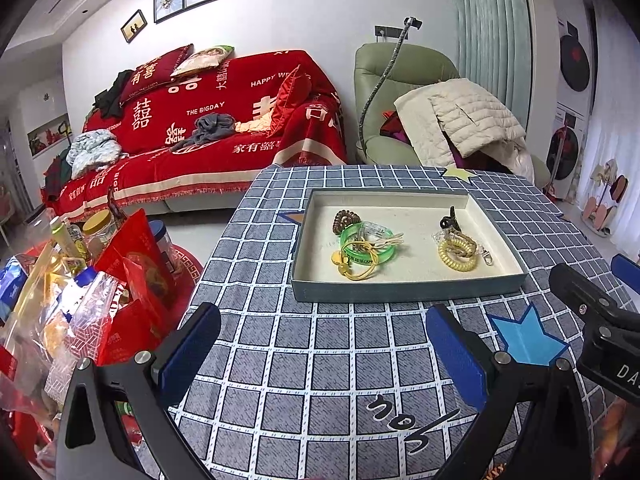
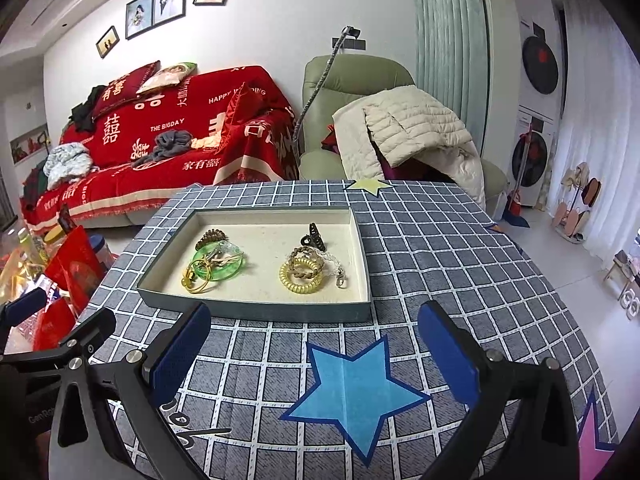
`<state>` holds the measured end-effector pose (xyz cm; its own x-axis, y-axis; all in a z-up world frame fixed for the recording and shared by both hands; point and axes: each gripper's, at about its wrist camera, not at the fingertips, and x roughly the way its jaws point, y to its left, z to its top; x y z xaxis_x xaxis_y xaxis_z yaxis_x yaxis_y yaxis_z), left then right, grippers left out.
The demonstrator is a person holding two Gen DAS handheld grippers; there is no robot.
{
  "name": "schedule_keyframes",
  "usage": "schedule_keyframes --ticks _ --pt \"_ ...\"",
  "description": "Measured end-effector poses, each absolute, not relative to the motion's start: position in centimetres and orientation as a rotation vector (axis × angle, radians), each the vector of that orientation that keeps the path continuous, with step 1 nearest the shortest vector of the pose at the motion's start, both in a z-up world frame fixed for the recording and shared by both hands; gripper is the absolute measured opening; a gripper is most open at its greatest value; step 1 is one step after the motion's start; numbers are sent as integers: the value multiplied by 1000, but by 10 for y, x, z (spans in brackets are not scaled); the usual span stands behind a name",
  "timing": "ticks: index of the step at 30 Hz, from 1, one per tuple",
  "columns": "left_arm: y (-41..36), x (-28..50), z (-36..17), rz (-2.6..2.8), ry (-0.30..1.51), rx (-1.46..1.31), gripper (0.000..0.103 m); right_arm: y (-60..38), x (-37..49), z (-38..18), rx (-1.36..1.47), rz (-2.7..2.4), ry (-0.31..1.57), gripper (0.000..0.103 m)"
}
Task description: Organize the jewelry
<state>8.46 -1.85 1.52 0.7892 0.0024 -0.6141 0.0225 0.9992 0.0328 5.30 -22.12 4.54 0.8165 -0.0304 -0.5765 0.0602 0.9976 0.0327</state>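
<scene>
A shallow grey-blue tray [image 1: 408, 290] [image 2: 256, 310] with a cream lining sits on the checked tablecloth. Its left pile holds a green bangle [image 1: 370, 242] [image 2: 224, 268], a brown coil tie [image 1: 346, 218] and a yellow ring [image 2: 198, 282]. Its right pile holds a yellow coil tie [image 1: 458, 256] [image 2: 300, 278], a dark claw clip [image 1: 450, 220] [image 2: 314, 236] and a clear chain with a clasp [image 2: 338, 274]. My left gripper [image 1: 324, 352] hovers open, short of the tray's near wall. My right gripper [image 2: 316, 356] is open over a blue star print, also short of the tray. Both hold nothing.
Snack bags and jars [image 1: 92, 272] crowd a low surface left of the table [image 1: 280, 360]. Behind stand a red-covered sofa [image 1: 208, 120] and a green armchair [image 2: 352, 80] with a quilted jacket. The right gripper's black body [image 1: 600, 320] shows at the left view's right edge.
</scene>
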Motion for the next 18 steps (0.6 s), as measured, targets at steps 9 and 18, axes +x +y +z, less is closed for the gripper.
schedule_keyframes --ticks 9,18 --pt "-19 82 18 -18 661 37 103 -219 52 48 49 -41 610 103" --pt "-20 80 19 -19 661 41 103 -218 52 49 49 -40 610 103"
